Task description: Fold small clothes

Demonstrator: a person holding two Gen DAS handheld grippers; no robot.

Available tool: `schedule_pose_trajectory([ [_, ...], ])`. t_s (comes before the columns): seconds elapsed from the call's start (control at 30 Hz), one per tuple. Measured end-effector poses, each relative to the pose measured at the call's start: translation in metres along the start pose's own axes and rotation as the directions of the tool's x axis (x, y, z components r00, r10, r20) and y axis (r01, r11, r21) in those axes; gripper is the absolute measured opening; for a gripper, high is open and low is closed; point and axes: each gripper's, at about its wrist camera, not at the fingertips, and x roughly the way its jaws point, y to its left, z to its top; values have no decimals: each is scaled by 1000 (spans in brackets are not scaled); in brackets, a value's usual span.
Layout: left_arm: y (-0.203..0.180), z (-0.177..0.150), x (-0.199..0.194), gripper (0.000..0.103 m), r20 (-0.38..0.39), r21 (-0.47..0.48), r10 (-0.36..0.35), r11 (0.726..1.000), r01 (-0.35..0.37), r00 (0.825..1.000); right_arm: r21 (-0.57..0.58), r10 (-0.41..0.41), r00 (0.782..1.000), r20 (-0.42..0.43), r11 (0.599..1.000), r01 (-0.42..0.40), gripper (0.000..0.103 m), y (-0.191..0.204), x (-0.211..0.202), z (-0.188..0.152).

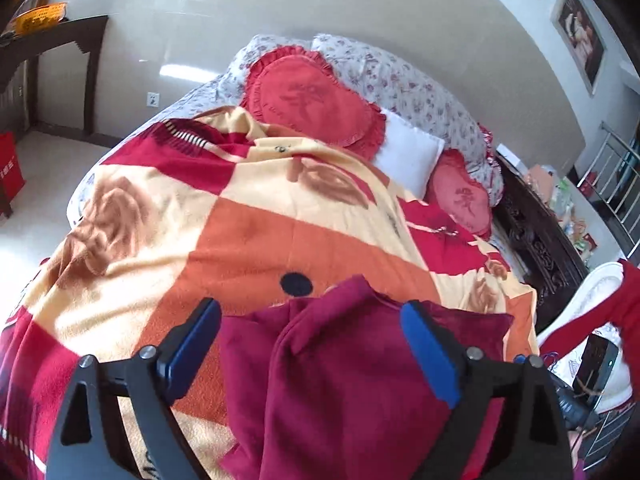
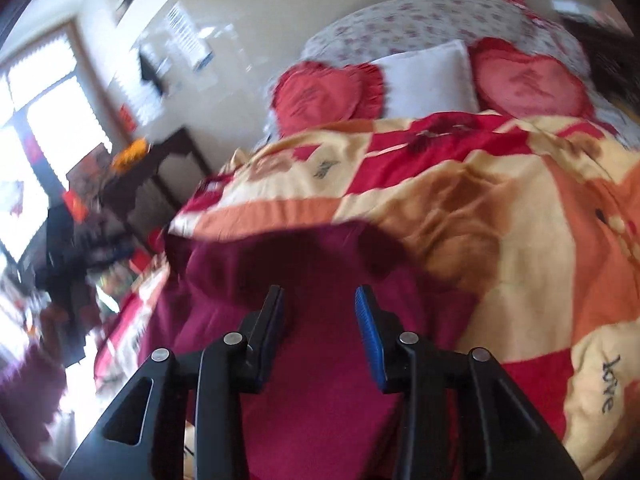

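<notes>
Maroon garment [image 1: 344,380] laid on the checked blanket [image 1: 248,236] of the bed.

In the lower centre of both views the garment is seen below the grippers. The left gripper [image 1: 316,320] is held with jaws wide apart; the right gripper [image 2: 320,300] is likewise parted, nothing gripped. Heart cushions [image 1: 312,96] are set at upper centre.

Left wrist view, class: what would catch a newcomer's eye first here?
The dark red garment lying crumpled on the near end of the bed, between the open fingers of the left gripper. Beyond it spreads the checked blanket, with a red heart-shaped cushion at the head.
</notes>
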Motion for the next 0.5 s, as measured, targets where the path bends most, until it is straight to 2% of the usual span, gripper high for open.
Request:
schedule_pose_trajectory([
  [0.1,-6,-6,18,94,-40,26,33,999,-32,999,-93,-63,997,-43,994,59,20,19,42,5],
  [0.17,-11,-12,38,94,-88,49,76,996,-72,993,-117,-147,988,-49,983,141,20,16,73,13],
  [0.2,-12,-16,50,94,-115,67,103,993,-96,988,-105,-203,978,-52,975,197,20,9,85,17],
  [0.27,-10,-26,75,94,-151,101,182,981,-168,972,-50,-255,966,-53,966,252,16,-12,103,23],
  [0.3,-7,-30,90,93,-181,115,229,971,-211,956,-13,-244,968,-53,970,243,15,-21,106,24],
  [0.37,4,-34,109,93,-223,121,274,960,-253,935,29,-214,975,-50,976,216,15,-31,104,27],
  [0.4,10,-35,114,93,-229,104,273,961,-255,934,40,-199,979,-52,979,201,15,-31,98,28],
  [0.5,20,-35,105,93,-218,53,242,970,-236,946,69,-183,982,-37,980,185,17,-37,62,20],
])
